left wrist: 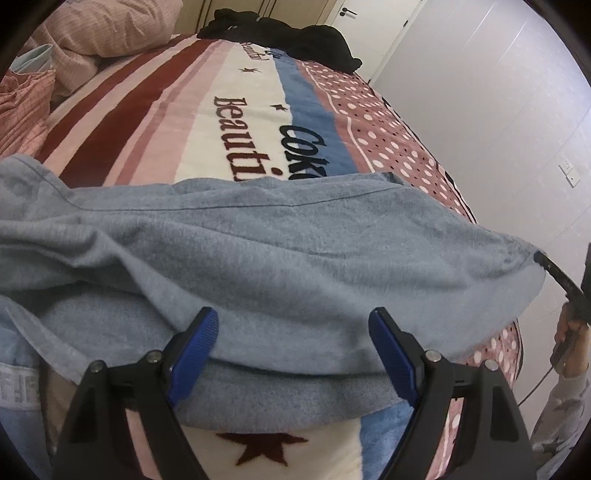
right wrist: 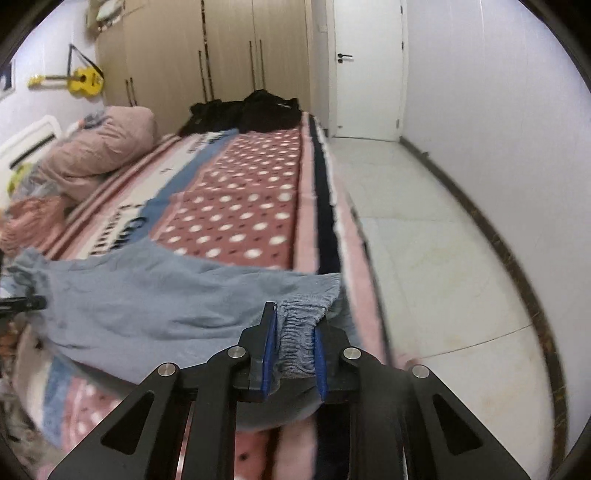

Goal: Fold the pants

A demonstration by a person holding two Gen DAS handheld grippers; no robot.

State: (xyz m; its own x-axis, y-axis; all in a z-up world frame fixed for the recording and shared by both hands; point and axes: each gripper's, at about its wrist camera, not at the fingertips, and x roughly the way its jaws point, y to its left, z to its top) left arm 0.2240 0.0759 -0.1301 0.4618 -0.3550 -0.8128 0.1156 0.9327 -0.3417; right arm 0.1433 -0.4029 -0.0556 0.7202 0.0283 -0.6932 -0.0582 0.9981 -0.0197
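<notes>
Light blue-grey pants [left wrist: 280,243] lie folded across the patterned blanket on the bed. My left gripper [left wrist: 293,325] is open, its blue pads on either side of the near folded edge, touching nothing. My right gripper [right wrist: 295,332] is shut on the ribbed cuff [right wrist: 297,336] of the pants [right wrist: 155,295] near the bed's right edge. The right gripper also shows at the far right of the left wrist view [left wrist: 543,256], pinching the corner of the cloth. The left gripper's tip [right wrist: 33,302] shows at the left of the right wrist view.
The striped and dotted blanket [left wrist: 229,122] covers the bed. Black clothes [left wrist: 280,29] lie at the far end; pink bedding [left wrist: 92,33] is piled on the far left. White floor [right wrist: 424,240], wall and door [right wrist: 369,66] lie to the right of the bed.
</notes>
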